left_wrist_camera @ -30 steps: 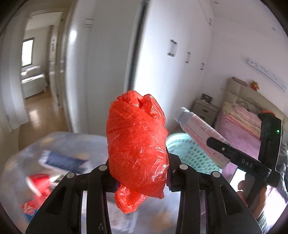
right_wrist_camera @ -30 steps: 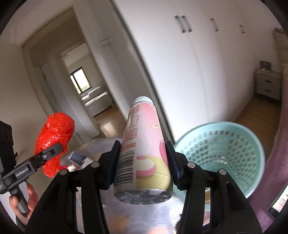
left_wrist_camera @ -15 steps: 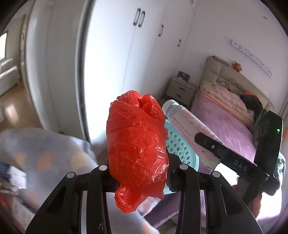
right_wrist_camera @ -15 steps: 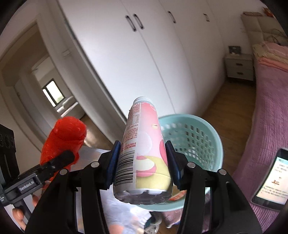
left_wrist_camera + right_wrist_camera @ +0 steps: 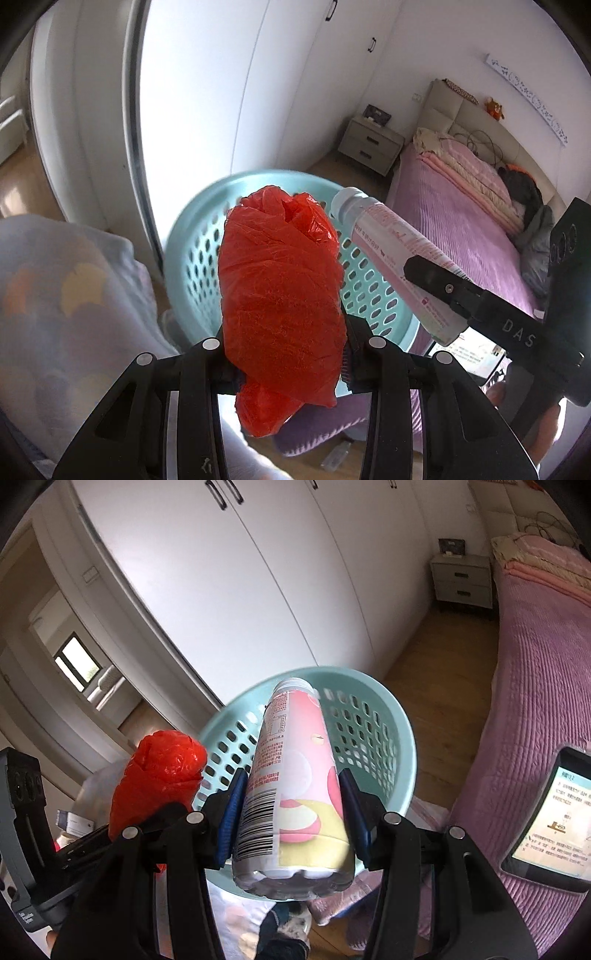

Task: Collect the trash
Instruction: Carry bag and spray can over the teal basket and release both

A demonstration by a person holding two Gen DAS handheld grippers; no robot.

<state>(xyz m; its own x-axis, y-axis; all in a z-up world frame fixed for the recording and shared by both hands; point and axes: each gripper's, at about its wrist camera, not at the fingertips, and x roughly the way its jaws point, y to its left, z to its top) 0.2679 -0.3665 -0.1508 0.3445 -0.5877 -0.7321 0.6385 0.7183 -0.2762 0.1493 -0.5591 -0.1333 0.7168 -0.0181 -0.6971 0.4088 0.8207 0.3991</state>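
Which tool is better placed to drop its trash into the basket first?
Slightly the right. Its bottle points over the teal basket's opening, held by the right tool. The left tool's red bag also faces the opening, so it's close.

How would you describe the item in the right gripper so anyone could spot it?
Beside the purple bed sits a teal basket. In front of it, the right gripper clamps a pink-labelled bottle, barcoded, unlike the crumpled red bag.
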